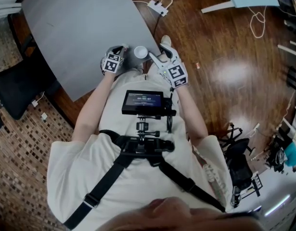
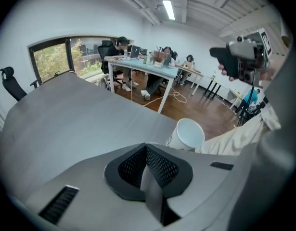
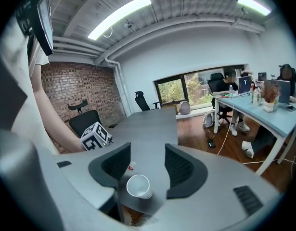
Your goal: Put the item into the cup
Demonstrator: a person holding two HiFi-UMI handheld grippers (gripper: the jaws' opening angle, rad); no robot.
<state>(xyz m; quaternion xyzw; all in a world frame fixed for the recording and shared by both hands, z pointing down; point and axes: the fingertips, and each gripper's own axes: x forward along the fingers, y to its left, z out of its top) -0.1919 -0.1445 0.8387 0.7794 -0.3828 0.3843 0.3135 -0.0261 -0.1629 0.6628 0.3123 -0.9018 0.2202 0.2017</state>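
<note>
**Right gripper** [image 3: 148, 166]: jaws spread wide, nothing between the pads. It is held low at the near corner of the table, pointing along the tabletop.

**Left gripper** [image 2: 147, 153]: pads pressed together, and nothing shows between them in its own view. It is held at the same corner, on the far side of the cup from the right gripper.

**Cup** [image 3: 138, 186]: white paper, upright, mouth open to the ceiling and apparently empty. It stands on the grey table [image 1: 75, 28] close to the corner edge, between the two grippers. From the right gripper it lies straight ahead and slightly below, framed in the gap of the open jaws. From the left gripper it sits ahead and off to the right.

**Item** [image 3: 132, 166]: probable. A small white piece with a red mark shows just past the cup, at the edge of the right gripper's left-hand pad. It is too small and too hidden to tell whether it lies on the table or sits in the left gripper's tips.

**Judgement:** the cup is about equally near both grippers. The item lies on the left gripper's side, so the drop would probably come from there, moving rightward over the rim.
</note>
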